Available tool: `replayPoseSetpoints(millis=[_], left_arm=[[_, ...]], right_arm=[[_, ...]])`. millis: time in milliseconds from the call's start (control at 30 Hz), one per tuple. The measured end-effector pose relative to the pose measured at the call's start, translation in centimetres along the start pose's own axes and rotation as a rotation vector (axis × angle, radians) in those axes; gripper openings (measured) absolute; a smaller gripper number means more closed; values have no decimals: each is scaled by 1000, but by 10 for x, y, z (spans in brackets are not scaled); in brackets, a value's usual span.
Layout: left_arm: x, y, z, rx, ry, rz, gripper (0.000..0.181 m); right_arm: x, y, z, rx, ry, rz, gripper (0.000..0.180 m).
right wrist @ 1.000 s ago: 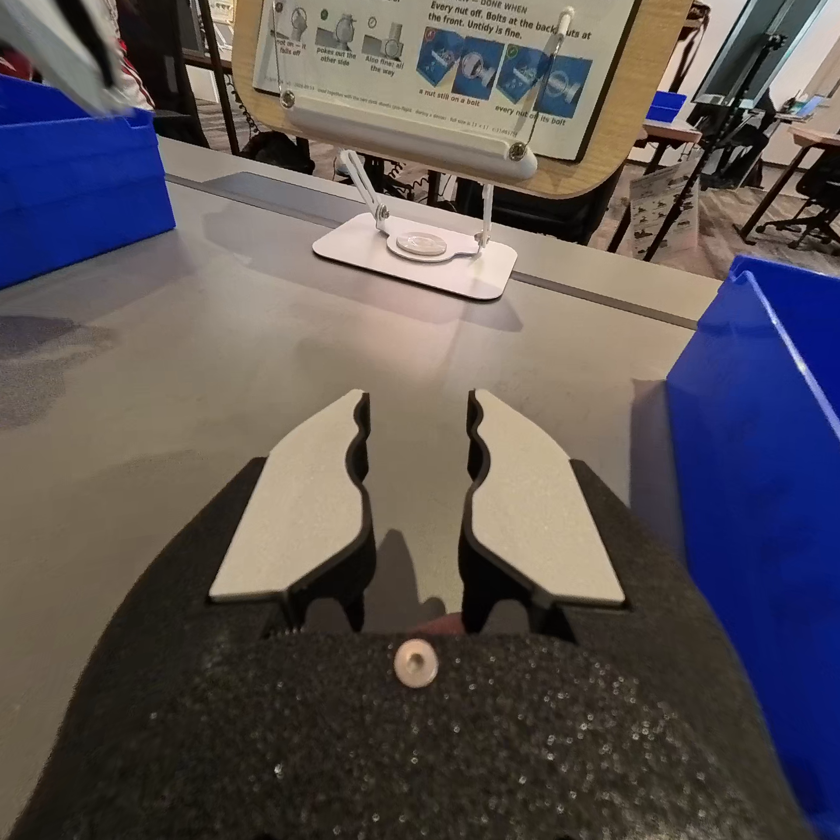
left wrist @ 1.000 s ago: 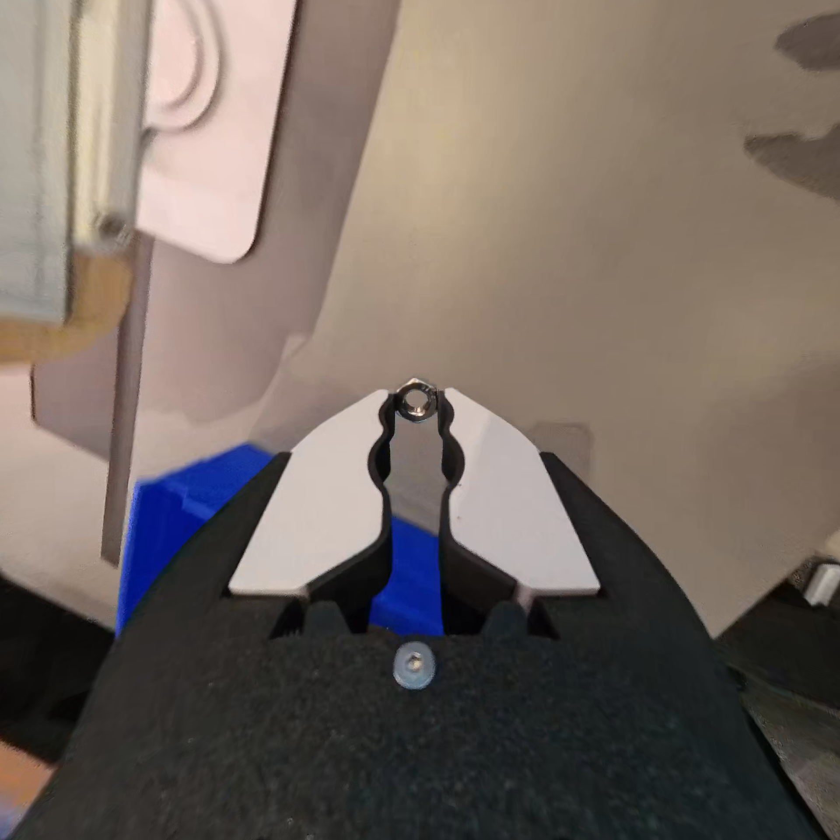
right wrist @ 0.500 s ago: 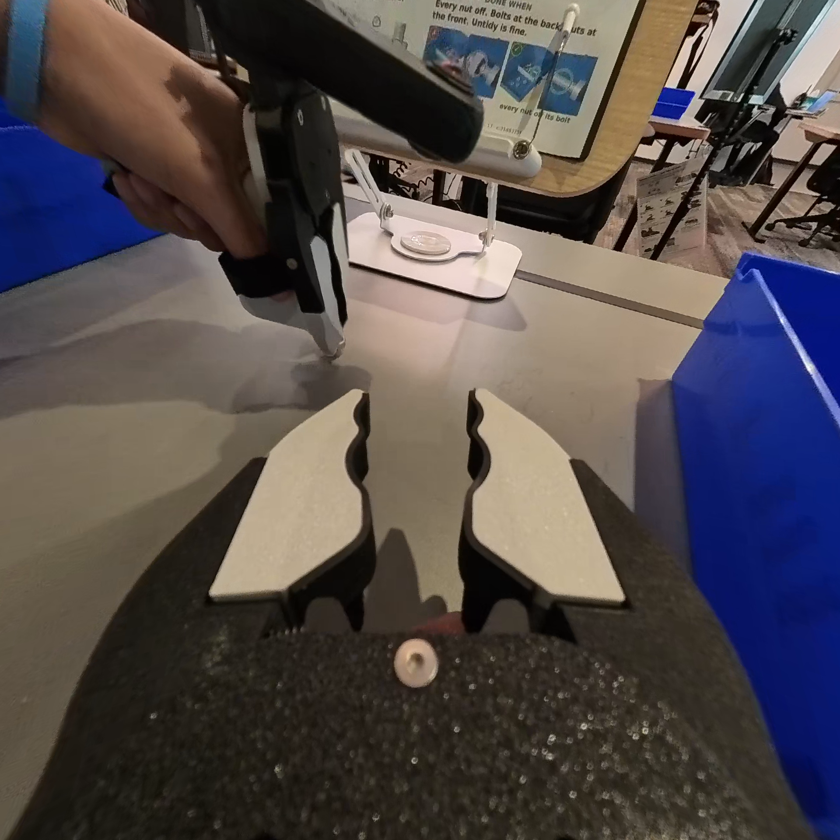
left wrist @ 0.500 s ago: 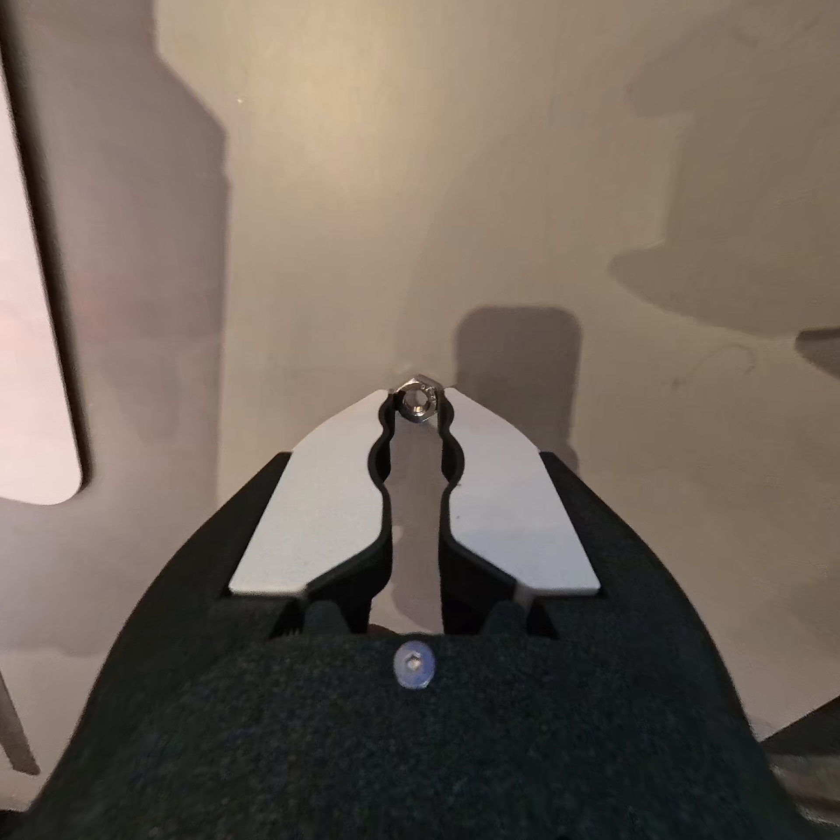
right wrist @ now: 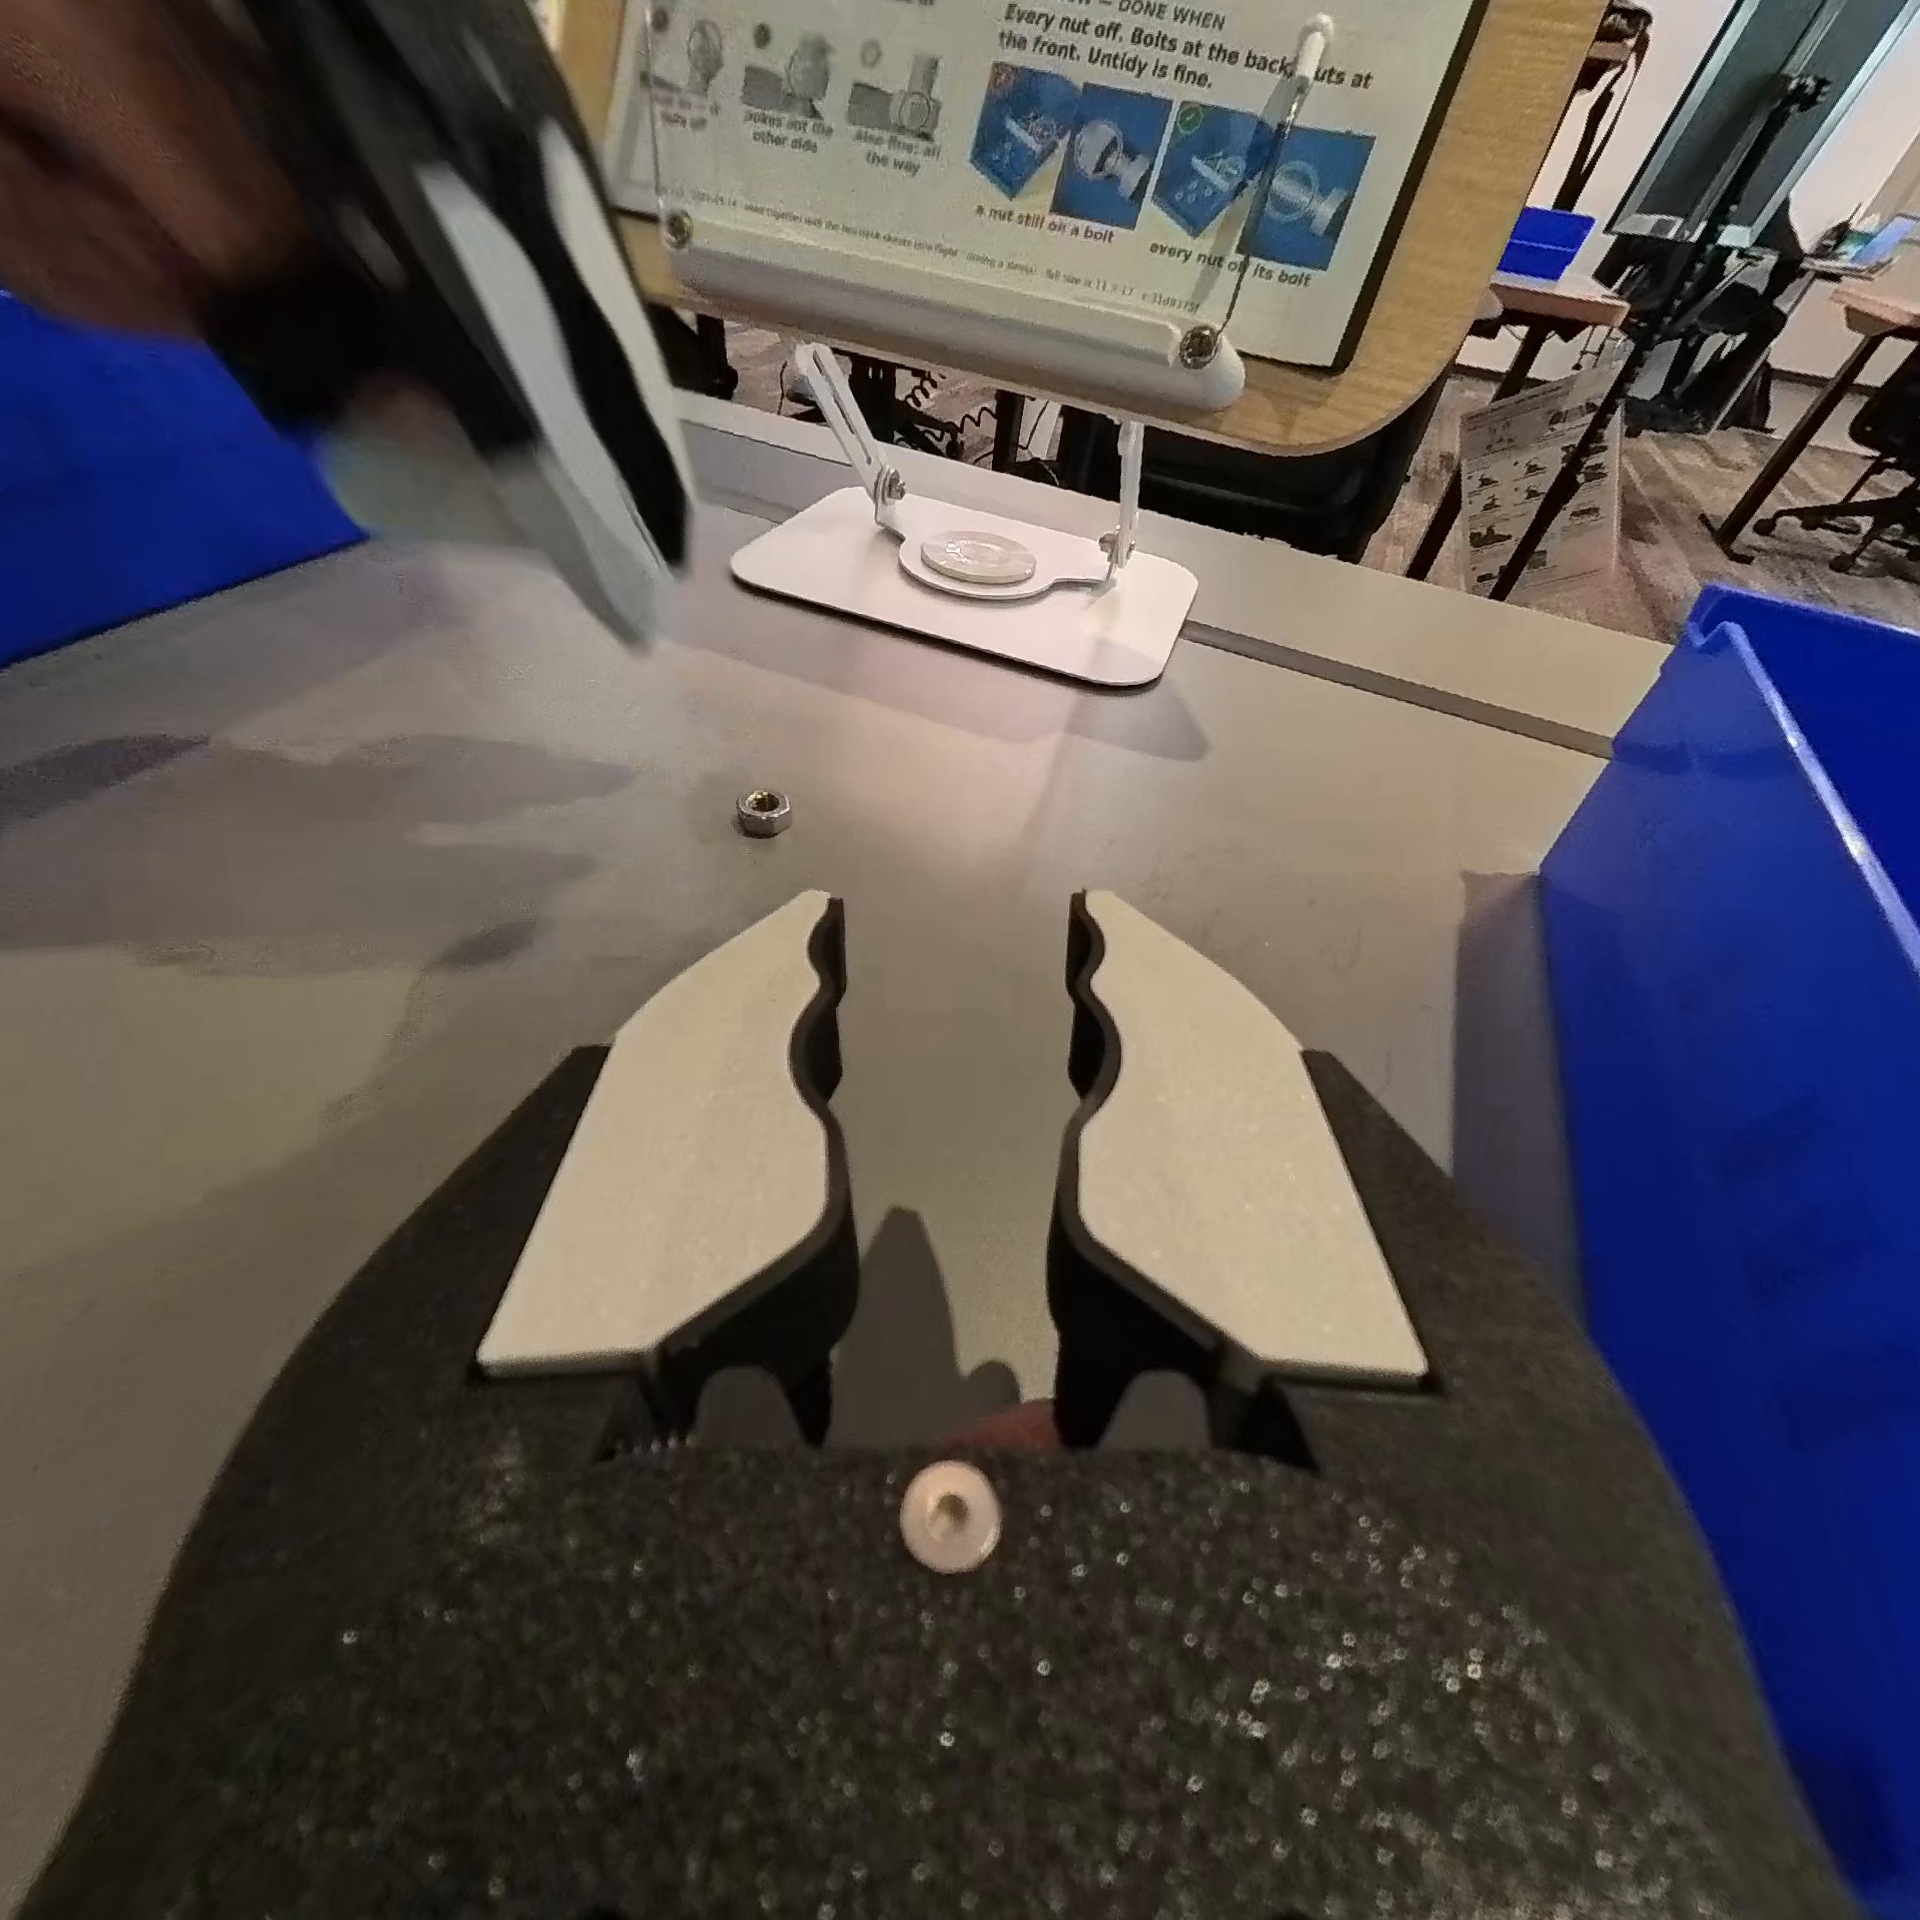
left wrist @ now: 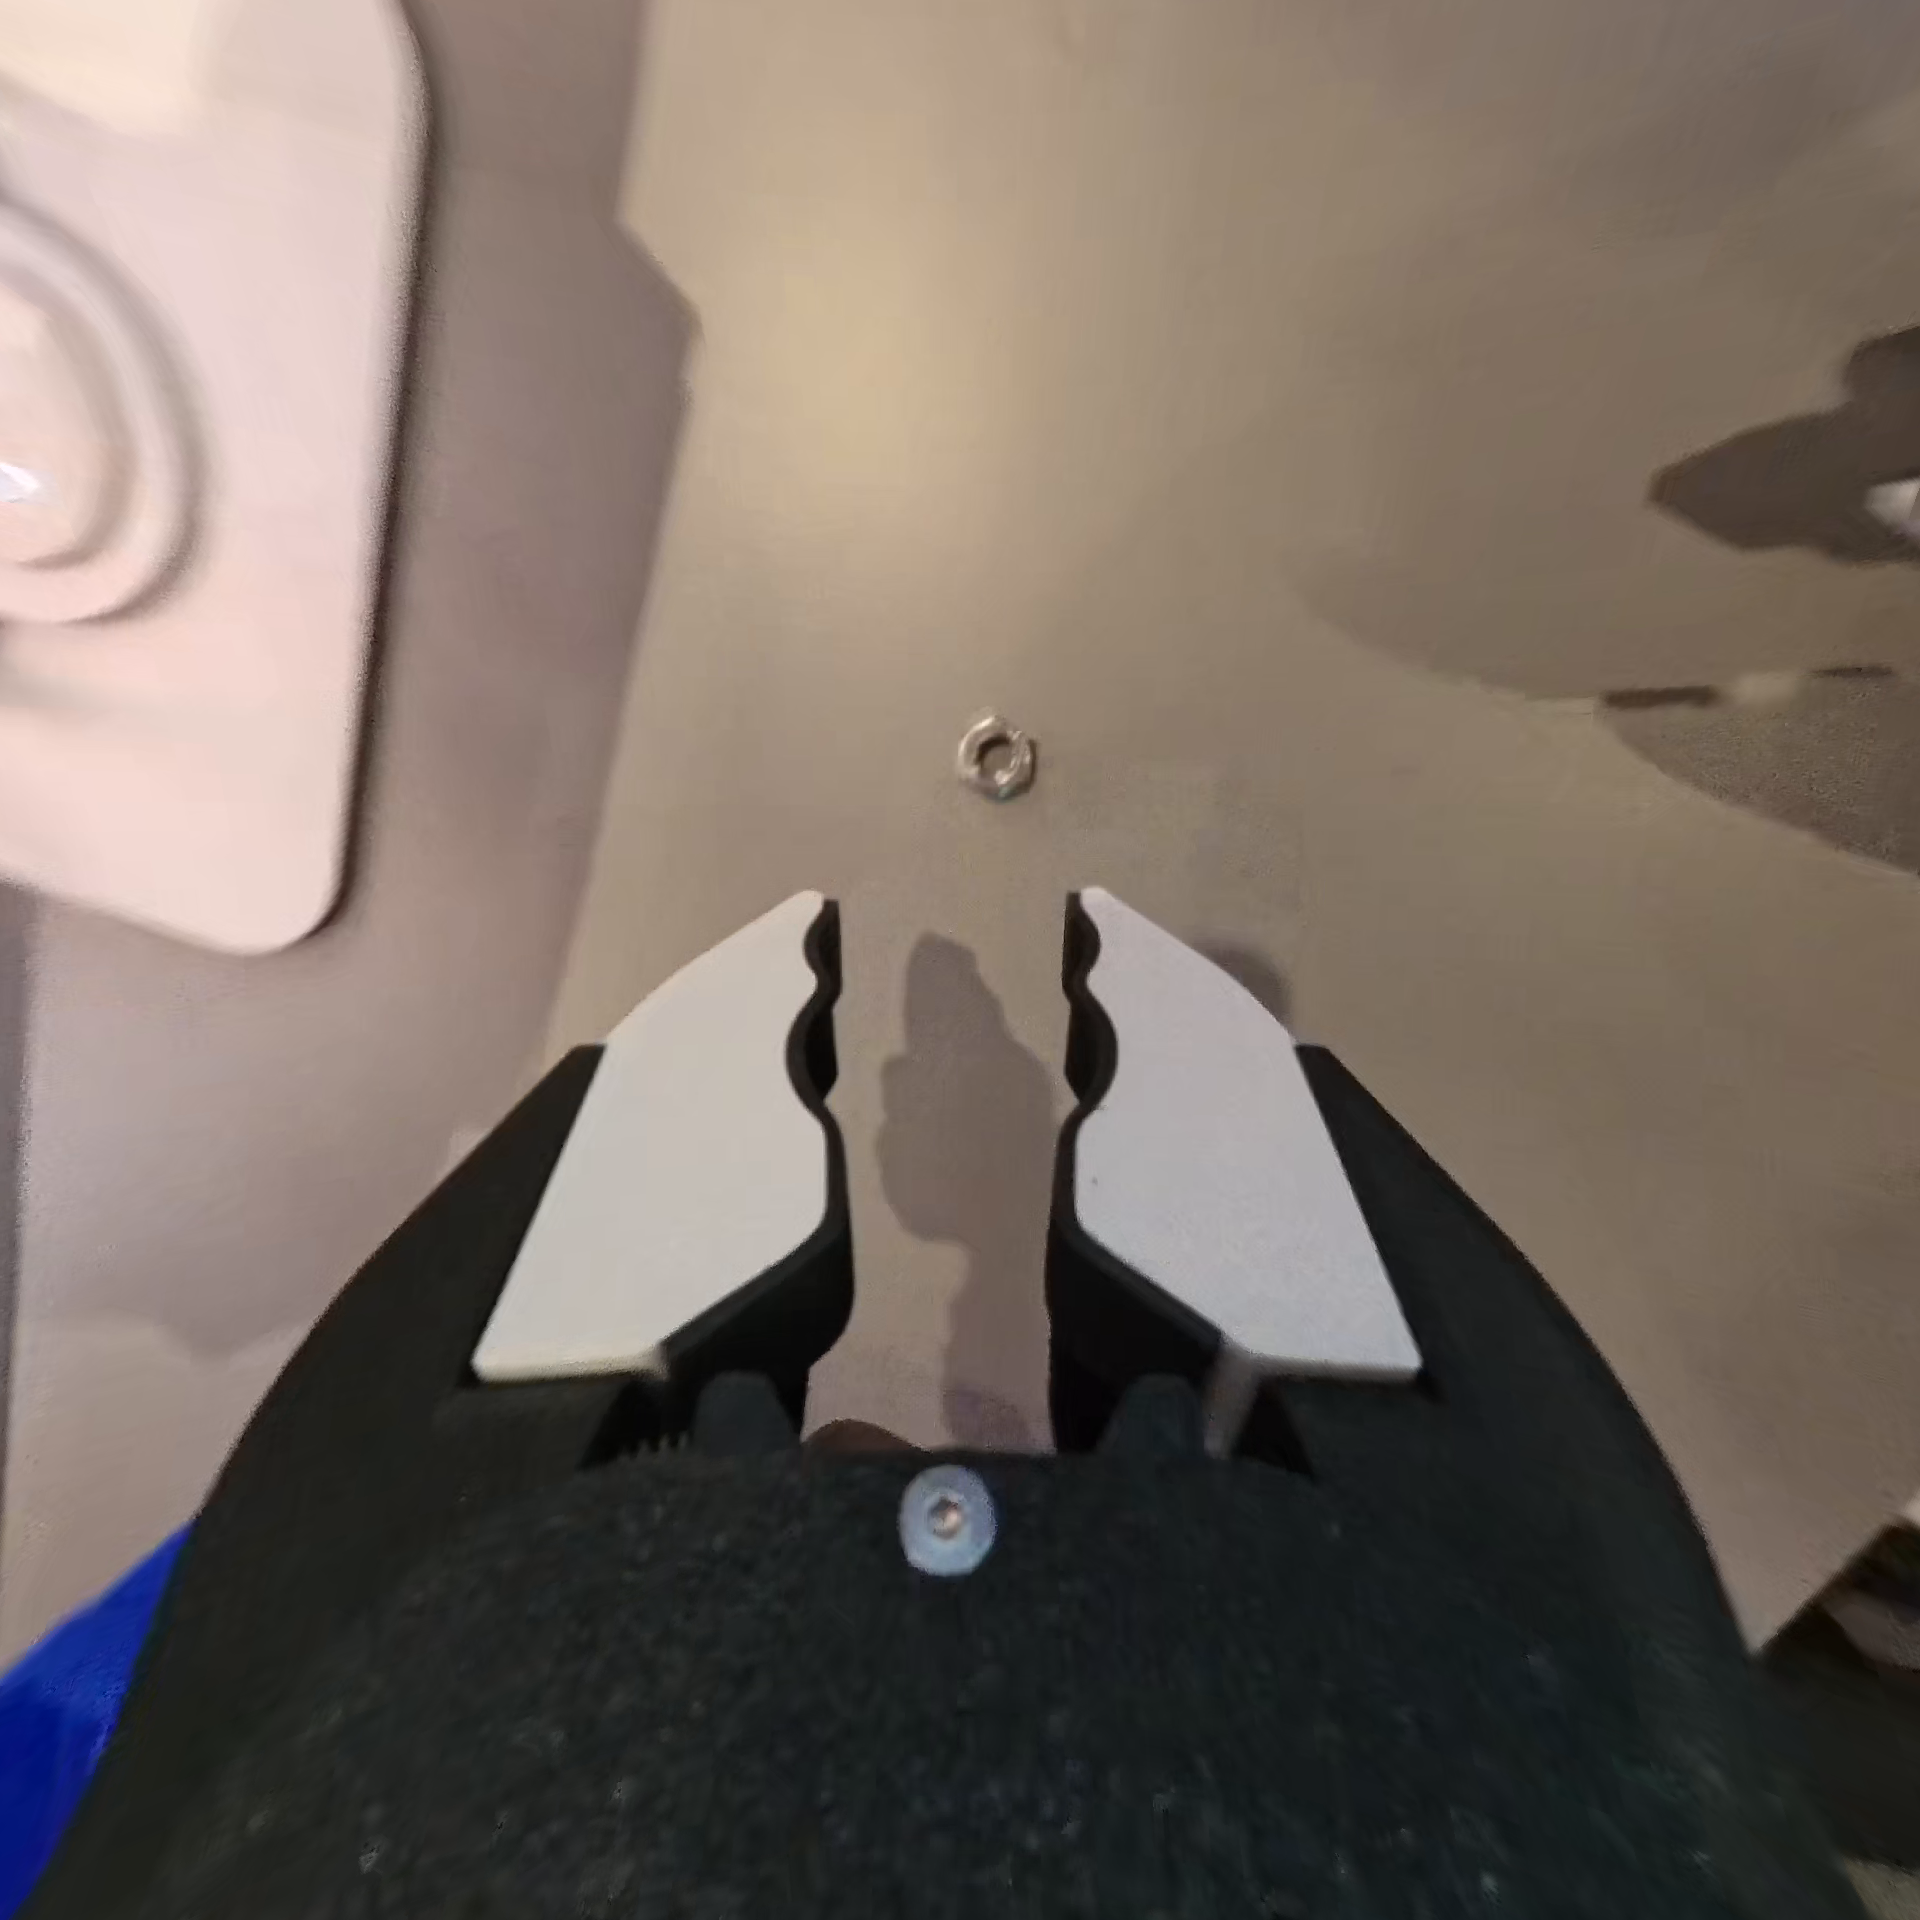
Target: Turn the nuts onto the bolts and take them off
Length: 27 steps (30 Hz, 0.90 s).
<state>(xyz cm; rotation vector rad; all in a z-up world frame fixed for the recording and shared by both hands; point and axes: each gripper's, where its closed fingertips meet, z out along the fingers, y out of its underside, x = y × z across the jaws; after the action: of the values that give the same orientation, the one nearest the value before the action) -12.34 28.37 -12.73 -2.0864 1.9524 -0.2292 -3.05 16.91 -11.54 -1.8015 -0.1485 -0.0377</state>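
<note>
While the left wrist view looks almost straight down on the grey table (left wrist: 1299,436), the left gripper (left wrist: 948,914) has its pale fingers (left wrist: 686,1153) spread apart with nothing between them. A small steel nut (left wrist: 997,766) lies flat on the tabletop just beyond the fingertips, clear of both and in line with the gap. At the left edge sits the white base plate (left wrist: 197,499) of a stand, blurred, and a sliver of a blue bin (left wrist: 62,1704) shows at the lower left corner.

In the right wrist view, the right gripper (right wrist: 956,914) hangs low over the same table (right wrist: 260,1039), its jaws likewise parted and empty. The nut (right wrist: 765,809) rests on the surface ahead of and slightly left of its left fingertip, apart from it. The left gripper (right wrist: 623,582) appears blurred at the upper left, raised above the table and off the nut, tips pointing down. Behind it stands an instruction board (right wrist: 1039,166) on the white base plate (right wrist: 966,592). A blue bin (right wrist: 1745,1091) stands close on the right, and another blue bin (right wrist: 135,488) at the far left.
</note>
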Motion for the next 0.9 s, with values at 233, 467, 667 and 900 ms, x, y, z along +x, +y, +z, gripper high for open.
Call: replayPoseSetpoints(millis=[233, 467, 667, 900], left_arm=[[-105, 102, -189, 365, -348, -486, 46], [-155, 237, -147, 127, -355, -742, 48], [-169, 253, -67, 12, -181, -854, 41], [-171, 265, -30, -184, -156, -861, 16]], right_arm=[[2, 1, 0, -4, -15, 38, 41], [1, 3, 6, -36, -29, 34, 41], [-1, 3, 5, -35, -27, 14, 40], [0, 3, 5, -34, -37, 30, 39]])
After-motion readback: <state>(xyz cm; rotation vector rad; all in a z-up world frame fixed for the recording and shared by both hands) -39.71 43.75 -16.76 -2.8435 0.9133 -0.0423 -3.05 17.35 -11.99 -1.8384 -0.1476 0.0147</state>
